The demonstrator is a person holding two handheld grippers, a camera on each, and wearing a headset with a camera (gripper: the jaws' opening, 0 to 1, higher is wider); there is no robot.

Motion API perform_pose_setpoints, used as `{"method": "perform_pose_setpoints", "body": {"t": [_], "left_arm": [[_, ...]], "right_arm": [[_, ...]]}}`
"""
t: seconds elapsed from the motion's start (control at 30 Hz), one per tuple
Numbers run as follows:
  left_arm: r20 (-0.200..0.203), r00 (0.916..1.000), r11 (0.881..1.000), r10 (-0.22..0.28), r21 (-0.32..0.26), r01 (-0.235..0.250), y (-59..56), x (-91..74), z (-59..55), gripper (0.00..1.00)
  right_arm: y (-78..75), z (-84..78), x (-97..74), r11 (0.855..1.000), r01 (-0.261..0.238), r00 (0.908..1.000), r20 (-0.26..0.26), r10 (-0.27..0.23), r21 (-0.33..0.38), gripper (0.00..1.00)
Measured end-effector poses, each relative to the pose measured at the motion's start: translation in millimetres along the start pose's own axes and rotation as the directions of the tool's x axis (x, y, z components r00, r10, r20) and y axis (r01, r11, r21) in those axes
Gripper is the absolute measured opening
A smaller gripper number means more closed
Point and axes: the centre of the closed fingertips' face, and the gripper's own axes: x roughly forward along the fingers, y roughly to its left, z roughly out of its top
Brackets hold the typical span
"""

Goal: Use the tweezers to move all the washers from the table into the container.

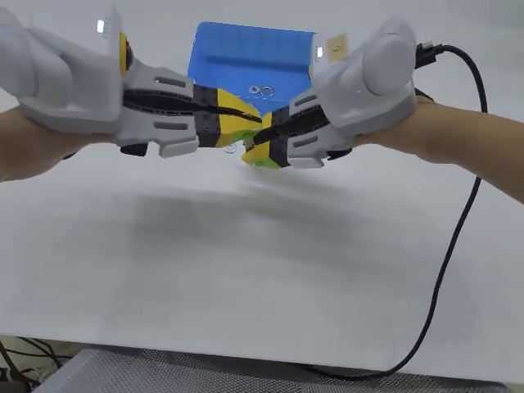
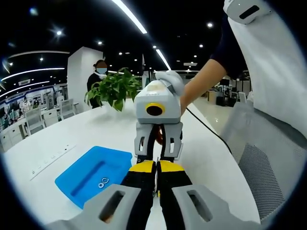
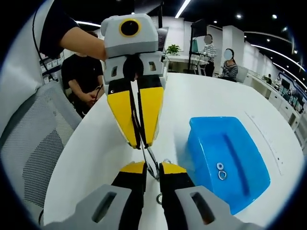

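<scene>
My left gripper (image 1: 248,124) and right gripper (image 1: 255,149) meet tip to tip just in front of the blue container (image 1: 221,57). In the right gripper view, thin metal tweezers (image 3: 146,153) run from the left gripper's shut yellow jaws (image 3: 140,143) down into my right gripper (image 3: 153,171), which is also shut on them. Two washers (image 3: 220,171) lie inside the container (image 3: 240,143). One washer (image 3: 166,161) lies on the white table by the tweezers' tip, another (image 3: 159,197) under my right jaws. The left gripper view has the container (image 2: 81,177) at lower left.
A black cable (image 1: 458,221) trails from the right gripper across the table to its front edge (image 1: 246,360). A mesh chair (image 3: 43,158) stands beside the table. People sit at desks in the background, and a plant (image 2: 115,88) stands at the table's far end.
</scene>
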Motion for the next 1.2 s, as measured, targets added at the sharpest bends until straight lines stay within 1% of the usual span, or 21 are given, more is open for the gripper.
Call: {"method": "perform_pose_setpoints", "body": {"t": [0.13,0.2,0.23,0.3,0.37,0.4,0.47,0.53,0.6,0.63,0.67,0.7,0.77,0.83,0.87,0.9,0.93,0.97,1.03,1.13,1.2], "left_arm": [[-0.002,1.0000,1.000,0.002,0.001,-0.002,0.8,-1.4,-1.3,0.05],[-0.003,1.0000,1.000,0.006,0.002,-0.006,1.4,-3.1,-1.9,0.05],[-0.006,0.9999,1.000,0.008,0.007,-0.008,1.6,-3.6,-2.0,0.05],[-0.009,0.9999,1.000,0.011,0.008,-0.010,1.7,-3.6,-2.1,0.05],[-0.011,0.9996,1.000,0.027,0.003,-0.027,4.6,-3.2,-2.2,0.05],[-0.010,0.9994,0.999,0.032,-0.007,-0.032,4.6,-2.4,-2.1,0.05],[-0.015,0.9992,0.999,0.038,0.001,-0.038,3.8,-2.0,-2.1,0.06],[-0.020,0.9990,0.999,0.039,0.000,-0.039,3.3,-2.2,-2.3,0.06],[-0.021,0.9985,0.999,0.051,-0.006,-0.051,4.7,-2.7,-1.7,0.06],[-0.012,0.9984,0.998,0.055,-0.019,-0.055,5.1,-3.3,0.4,0.06],[0.037,0.9964,0.996,0.076,-0.040,-0.075,8.5,-4.9,10.1,0.07],[0.054,0.9943,0.995,0.092,-0.045,-0.090,11.2,-6.5,14.1,0.09],[0.056,0.9924,0.993,0.110,-0.039,-0.108,14.6,-11.0,17.8,0.13],[0.041,0.9919,0.992,0.120,-0.035,-0.119,16.5,-14.9,17.3,0.17],[0.036,0.9919,0.992,0.122,-0.038,-0.120,16.0,-16.8,16.9,0.18],[0.040,0.9914,0.991,0.125,-0.045,-0.123,15.9,-19.2,17.2,0.18],[0.058,0.9898,0.988,0.130,-0.089,-0.124,14.9,-21.5,19.3,0.19],[0.065,0.9884,0.984,0.137,-0.122,-0.129,14.5,-24.2,19.8,0.20],[0.064,0.9866,0.984,0.150,-0.102,-0.143,13.4,-27.3,20.8,0.24],[0.050,0.9843,0.980,0.169,-0.116,-0.163,8.8,-31.8,19.4,0.26],[0.047,0.9821,0.977,0.183,-0.125,-0.176,5.7,-34.0,18.8,0.27]], "right_arm": [[0.4,-0.1,0.1,0.999,0.005,0.9999,-0.014,-0.005,-0.032,0.11],[0.5,-0.2,-0.1,0.999,0.005,0.9999,-0.014,-0.006,-0.034,0.11],[0.4,-0.1,-0.4,0.999,0.007,0.9999,-0.012,-0.008,-0.050,0.10],[0.5,-0.4,-0.9,0.998,0.009,0.9999,-0.011,-0.010,-0.058,0.10],[-0.2,-0.4,-1.2,0.998,0.020,0.9997,-0.010,-0.021,-0.066,0.09],[0.1,-0.4,-1.3,0.998,0.022,0.9997,-0.010,-0.023,-0.067,0.09],[0.9,-0.7,-1.4,0.996,0.031,0.9995,-0.007,-0.032,-0.085,0.09],[1.8,-0.6,-1.5,0.995,0.036,0.9993,-0.005,-0.037,-0.092,0.09],[1.2,-0.1,-1.4,0.994,0.044,0.9990,-0.006,-0.044,-0.097,0.09],[1.1,0.1,-1.4,0.993,0.045,0.9989,-0.008,-0.047,-0.108,0.09],[0.5,0.5,-1.0,0.993,0.049,0.9987,-0.006,-0.050,-0.105,0.09],[0.1,0.7,-0.8,0.994,0.051,0.9986,-0.005,-0.052,-0.097,0.09],[-0.4,1.1,-0.4,0.994,0.054,0.9985,-0.003,-0.055,-0.092,0.09],[-0.2,2.6,-0.2,0.995,0.055,0.9985,0.000,-0.055,-0.089,0.09],[-0.3,3.9,-0.4,0.994,0.058,0.9983,0.003,-0.058,-0.090,0.09],[-0.2,6.5,-1.1,0.995,0.059,0.9982,0.007,-0.059,-0.085,0.09],[-0.5,8.9,-1.9,0.995,0.063,0.9980,0.014,-0.062,-0.080,0.09],[-1.5,13.3,-3.6,0.995,0.070,0.9973,0.025,-0.069,-0.073,0.09],[-2.2,20.7,-7.3,0.995,0.074,0.9965,0.043,-0.071,-0.063,0.09],[-3.1,28.8,-12.7,0.995,0.076,0.9958,0.056,-0.072,-0.065,0.09],[-5.2,33.6,-15.5,0.995,0.083,0.9945,0.070,-0.079,-0.057,0.09]]}}
